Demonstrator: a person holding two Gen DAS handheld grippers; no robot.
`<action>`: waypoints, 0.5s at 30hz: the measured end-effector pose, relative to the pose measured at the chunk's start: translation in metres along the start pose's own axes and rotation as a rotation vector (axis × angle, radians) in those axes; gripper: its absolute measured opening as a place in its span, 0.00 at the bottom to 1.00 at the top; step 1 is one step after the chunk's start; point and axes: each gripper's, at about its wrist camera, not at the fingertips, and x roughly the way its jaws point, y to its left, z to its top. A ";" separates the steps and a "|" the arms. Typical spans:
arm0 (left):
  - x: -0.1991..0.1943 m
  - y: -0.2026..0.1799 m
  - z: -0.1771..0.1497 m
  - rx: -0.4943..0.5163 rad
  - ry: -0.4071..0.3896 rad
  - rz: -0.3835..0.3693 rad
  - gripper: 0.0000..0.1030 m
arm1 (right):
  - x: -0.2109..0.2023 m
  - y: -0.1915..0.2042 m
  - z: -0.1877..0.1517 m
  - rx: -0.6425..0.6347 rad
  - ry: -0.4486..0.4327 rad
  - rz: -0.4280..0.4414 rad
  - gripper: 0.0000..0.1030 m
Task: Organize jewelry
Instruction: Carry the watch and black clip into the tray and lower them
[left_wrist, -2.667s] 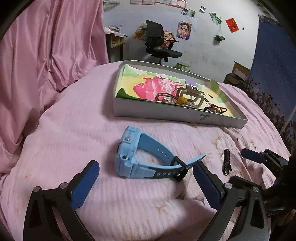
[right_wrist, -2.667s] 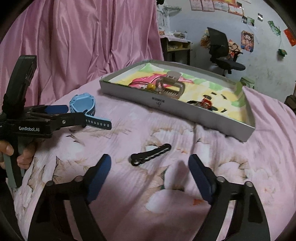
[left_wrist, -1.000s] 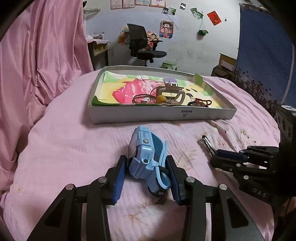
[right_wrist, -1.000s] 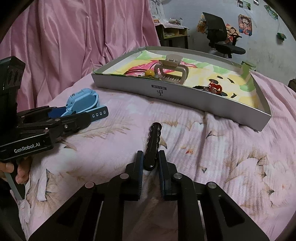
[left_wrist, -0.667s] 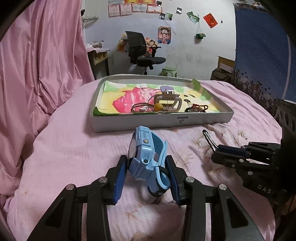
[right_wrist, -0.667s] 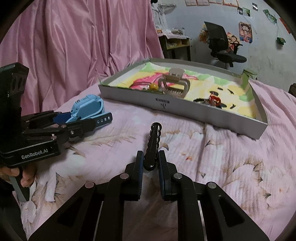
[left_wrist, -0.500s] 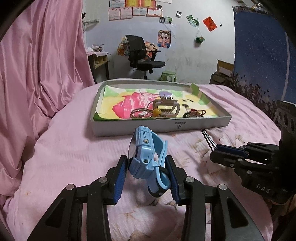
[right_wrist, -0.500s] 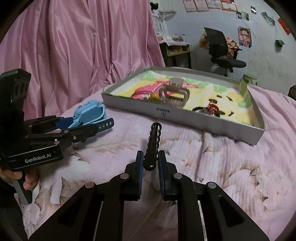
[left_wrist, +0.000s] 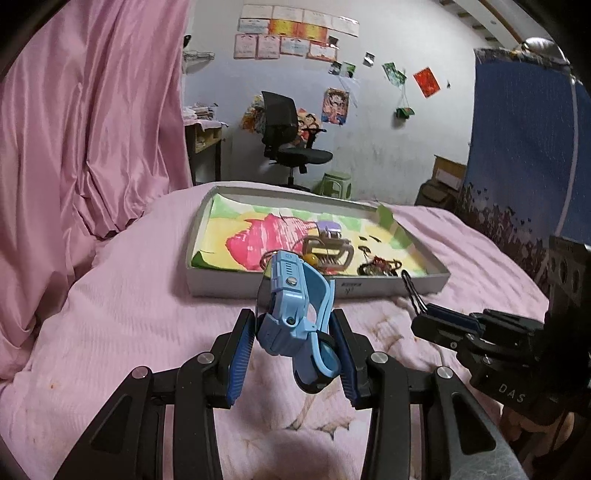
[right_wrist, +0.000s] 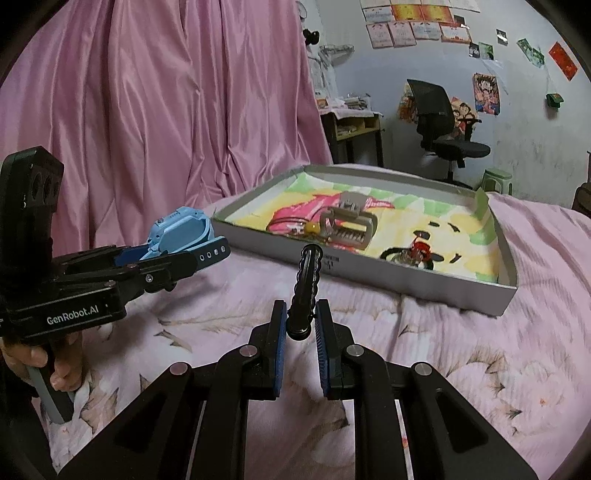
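The grey tray (left_wrist: 317, 286) lies straight ahead of both your claws on the pink bedspread (left_wrist: 122, 314), its near wall running crosswise to your fingers, its long axis left to right. Already in it sit a beige claw clip (right_wrist: 349, 225), a yellow bead (right_wrist: 312, 229) and a red-and-black tangle of jewelry (right_wrist: 415, 254) toward the right end.

Your left gripper (left_wrist: 293, 354) is pinching the blue smartwatch (left_wrist: 291, 314) by its case and strap, the watch standing up and forward between the pads, lifted off the bedspread and just short of the near wall. Your right gripper (right_wrist: 301, 332) is pressed onto a black wavy hair clip (right_wrist: 306, 284), whose long axis points forward along the fingers toward the tray wall.

Both loads look about equally near the tray; each needs to rise over that near wall and go forward, I judge. Keep the left drop toward the bare pink patch (left_wrist: 258, 245), left of the clip
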 end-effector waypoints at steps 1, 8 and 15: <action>0.000 0.001 0.001 -0.007 -0.004 0.003 0.38 | 0.000 0.000 0.001 0.002 -0.007 0.000 0.13; 0.004 0.004 0.014 -0.061 -0.046 0.008 0.38 | -0.002 -0.007 0.007 0.031 -0.060 -0.004 0.13; 0.023 0.008 0.034 -0.109 -0.077 -0.002 0.38 | -0.002 -0.012 0.020 0.048 -0.115 -0.029 0.13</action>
